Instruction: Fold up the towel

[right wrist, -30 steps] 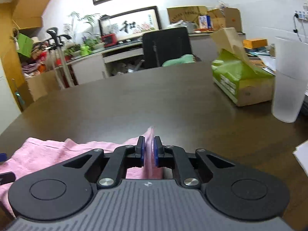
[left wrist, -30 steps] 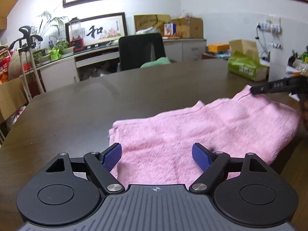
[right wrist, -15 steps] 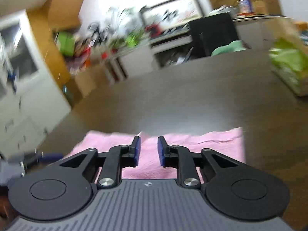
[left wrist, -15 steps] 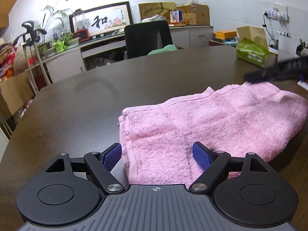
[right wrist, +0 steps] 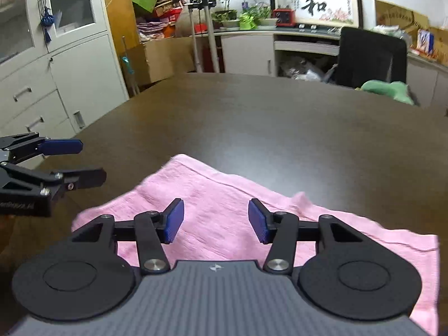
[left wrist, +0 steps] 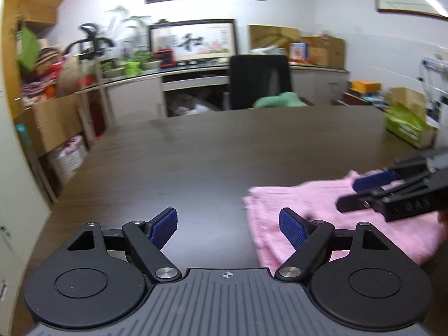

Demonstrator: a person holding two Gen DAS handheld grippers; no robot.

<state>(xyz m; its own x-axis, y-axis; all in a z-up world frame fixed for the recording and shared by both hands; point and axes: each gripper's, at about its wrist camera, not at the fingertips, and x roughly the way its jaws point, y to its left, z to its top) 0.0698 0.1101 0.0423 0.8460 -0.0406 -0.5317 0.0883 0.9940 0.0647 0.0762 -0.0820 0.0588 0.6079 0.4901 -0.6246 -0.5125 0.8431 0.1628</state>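
A pink towel [right wrist: 224, 204] lies folded flat on the dark wooden table [right wrist: 280, 117]. My right gripper [right wrist: 215, 219] hovers over its near half; its jaws are opening and nothing is pinched between the blue pads. In the left wrist view the towel [left wrist: 280, 210] lies at the lower right, with the right gripper [left wrist: 352, 193] over it. My left gripper [left wrist: 228, 226] is open above bare table just left of the towel's edge, holding nothing. It also shows at the left edge of the right wrist view as the left gripper [right wrist: 86, 159].
A black office chair [left wrist: 259, 81] with a green cloth stands at the table's far side. A green tissue box [left wrist: 406, 124] sits at the table's right edge. Cabinets [right wrist: 42, 84] and cardboard boxes line the left wall.
The right gripper let go of the towel's corner, opened and swung left over the towel. The left gripper, still open, drew off the towel to its left side.
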